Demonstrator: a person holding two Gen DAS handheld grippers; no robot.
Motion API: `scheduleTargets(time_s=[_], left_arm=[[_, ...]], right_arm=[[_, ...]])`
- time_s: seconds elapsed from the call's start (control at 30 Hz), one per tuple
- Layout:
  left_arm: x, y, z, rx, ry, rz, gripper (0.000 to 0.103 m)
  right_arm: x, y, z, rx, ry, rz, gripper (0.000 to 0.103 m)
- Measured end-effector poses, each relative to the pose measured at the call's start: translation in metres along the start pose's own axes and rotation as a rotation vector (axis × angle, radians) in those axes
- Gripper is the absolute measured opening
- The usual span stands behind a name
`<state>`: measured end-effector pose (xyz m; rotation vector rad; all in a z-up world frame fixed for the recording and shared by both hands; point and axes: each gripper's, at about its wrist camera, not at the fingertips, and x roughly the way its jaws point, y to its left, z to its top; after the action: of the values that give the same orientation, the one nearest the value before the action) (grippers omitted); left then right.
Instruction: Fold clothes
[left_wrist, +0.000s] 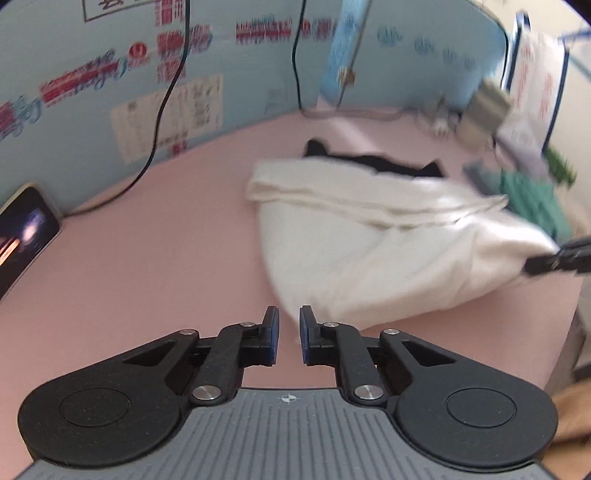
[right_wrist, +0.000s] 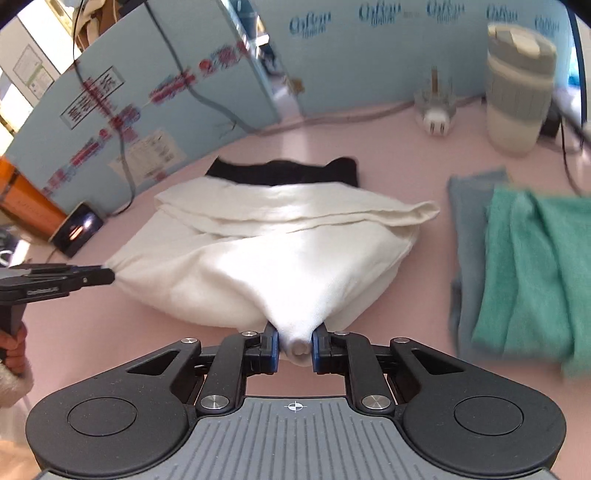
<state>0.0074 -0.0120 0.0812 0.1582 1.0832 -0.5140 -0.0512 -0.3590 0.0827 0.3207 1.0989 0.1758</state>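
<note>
The white garment (right_wrist: 280, 254) lay in the middle of the pink tabletop (left_wrist: 147, 258), partly folded, a doubled band of cloth running across its upper half. The right gripper (right_wrist: 295, 345) had it at the near corner: a rolled nub of white fabric sat pinched between the blue-padded fingers (right_wrist: 272, 343), clamped tight on the cloth. From the left wrist view that same gripper reached in from the right edge, gripping the garment's pulled-out corner.

The left gripper (left_wrist: 289, 332) was a different story in its own camera: the fingers stood with a narrow gap and no cloth between them, just short of the garment's near edge. Yet in the right wrist view its tip met the garment's left corner, which was drawn out to a point, so whether it actually gripped the fabric could not be told.

Behind the white piece a black garment (right_wrist: 284, 171) peeked out flat on the tabletop. To the right lay a green towel (right_wrist: 532, 269) on top of a grey-blue cloth (right_wrist: 467, 221). A phone (left_wrist: 22, 232) rested by the blue partition wall (left_wrist: 74, 122), and a lidded cup (right_wrist: 517, 88) stood at the far right.
</note>
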Motion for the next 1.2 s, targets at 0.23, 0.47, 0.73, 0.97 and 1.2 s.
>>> scheduleTargets(time_s=[0.23,0.47,0.73,0.97,1.2], left_arm=[[-0.005,0.016,-0.051,-0.176,-0.016,0.019,0.045],[-0.008,-0.006,-0.020,-0.139,-0.173,-0.056,0.067],[0.024,-0.065,0.030,-0.109,-0.249,-0.158,0.081],[0.057,-0.080,0.034,-0.090,-0.169,-0.157,0.081],[0.077,-0.075,0.029,-0.135,-0.083,-0.106,0.082]], right_arm=[[0.010,-0.009,-0.074,0.056,0.170,-0.105,0.022],[-0.029,-0.005,-0.060,0.013,-0.051,-0.289,0.023],[-0.001,0.029,-0.009,-0.053,-0.184,-0.052,0.023],[0.057,0.034,-0.002,-0.079,-0.082,-0.013,0.023],[0.081,0.029,0.001,-0.047,-0.032,0.065,0.024]])
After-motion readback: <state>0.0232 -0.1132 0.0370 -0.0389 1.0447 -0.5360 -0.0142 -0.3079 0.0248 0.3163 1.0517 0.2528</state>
